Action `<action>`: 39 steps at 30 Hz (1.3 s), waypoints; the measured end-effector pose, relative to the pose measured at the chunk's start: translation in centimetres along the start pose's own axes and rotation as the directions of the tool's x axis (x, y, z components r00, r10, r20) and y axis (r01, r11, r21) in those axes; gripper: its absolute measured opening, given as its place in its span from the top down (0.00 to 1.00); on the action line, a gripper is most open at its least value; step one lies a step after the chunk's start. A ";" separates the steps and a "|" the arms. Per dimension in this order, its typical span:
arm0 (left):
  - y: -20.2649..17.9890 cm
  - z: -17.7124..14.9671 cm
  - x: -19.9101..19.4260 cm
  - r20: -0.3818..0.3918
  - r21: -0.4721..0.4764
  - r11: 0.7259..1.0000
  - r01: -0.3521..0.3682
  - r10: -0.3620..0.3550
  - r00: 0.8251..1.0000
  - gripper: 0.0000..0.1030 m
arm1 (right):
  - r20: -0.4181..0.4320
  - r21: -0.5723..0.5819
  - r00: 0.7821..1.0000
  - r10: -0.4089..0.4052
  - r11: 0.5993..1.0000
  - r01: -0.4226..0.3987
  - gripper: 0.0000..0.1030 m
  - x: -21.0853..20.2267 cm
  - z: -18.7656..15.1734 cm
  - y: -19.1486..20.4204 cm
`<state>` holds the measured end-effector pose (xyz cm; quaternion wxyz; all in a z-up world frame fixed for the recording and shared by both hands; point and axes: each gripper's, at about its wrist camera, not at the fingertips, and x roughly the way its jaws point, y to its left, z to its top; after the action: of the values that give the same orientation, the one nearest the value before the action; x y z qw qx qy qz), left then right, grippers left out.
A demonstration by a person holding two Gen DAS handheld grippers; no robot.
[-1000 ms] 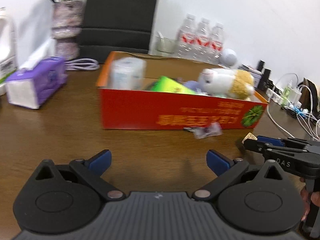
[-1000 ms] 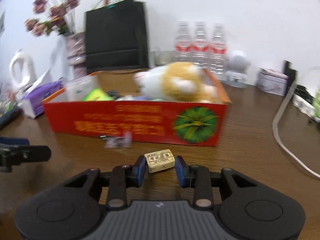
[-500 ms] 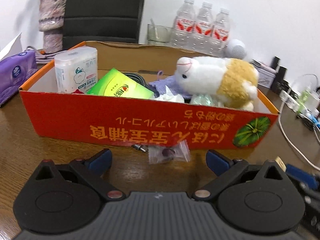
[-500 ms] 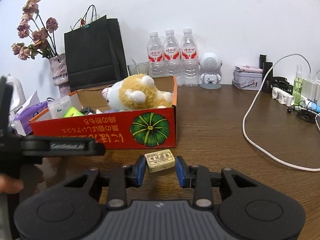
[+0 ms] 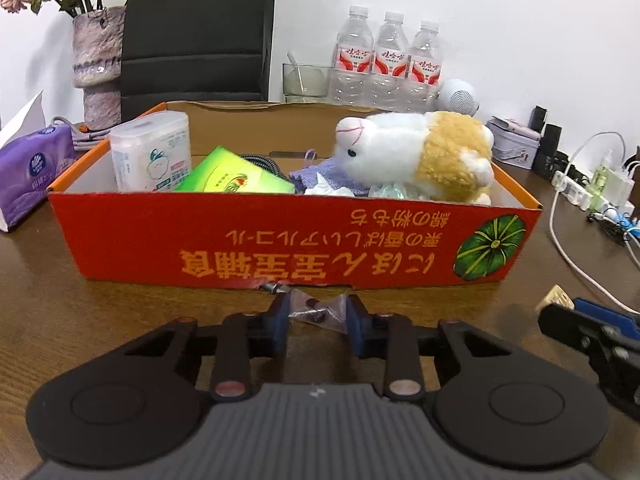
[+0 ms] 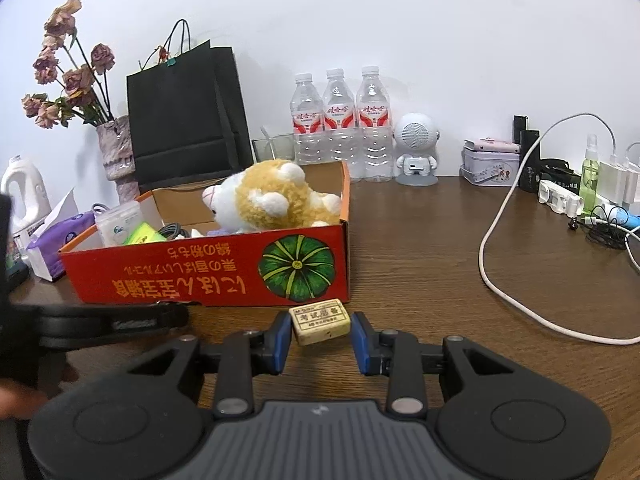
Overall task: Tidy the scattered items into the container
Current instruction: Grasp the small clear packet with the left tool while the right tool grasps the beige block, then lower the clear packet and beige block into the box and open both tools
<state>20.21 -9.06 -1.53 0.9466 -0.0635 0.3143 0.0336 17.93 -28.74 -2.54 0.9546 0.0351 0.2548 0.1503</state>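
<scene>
The red cardboard box (image 5: 160, 236) stands on the brown table and holds a plush toy (image 5: 420, 152), a white tub (image 5: 152, 156), a green packet (image 5: 232, 178) and other items. My left gripper (image 5: 316, 316) is shut on a small clear plastic bag (image 5: 320, 312) right in front of the box's near wall. My right gripper (image 6: 320, 332) holds a cream eraser (image 6: 320, 320) between its blue pads, near the box's front right corner (image 6: 344, 264); there are narrow gaps at the pads. The eraser also shows in the left wrist view (image 5: 556, 298).
Behind the box stand three water bottles (image 6: 340, 120), a black paper bag (image 6: 188, 112), a vase of dried flowers (image 6: 116, 148) and a white speaker (image 6: 416, 148). A purple tissue pack (image 5: 32, 168) lies left. A white cable (image 6: 500, 240) and chargers lie right.
My left gripper has moved up to the box's front and closed from wide open onto the clear bag. My right gripper has kept the eraser and moved right of the box.
</scene>
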 end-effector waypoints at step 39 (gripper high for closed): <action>12.5 -4.1 -12.0 0.178 0.045 0.991 0.126 -0.132 0.975 0.77 | 0.030 -0.099 0.998 0.050 0.994 -0.047 0.70 -4.1 -1.9 10.3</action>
<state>6.94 2.49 1.17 0.9723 -0.0645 0.2231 -0.0278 10.82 -20.15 -0.79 0.9552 -0.0033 0.2307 0.1854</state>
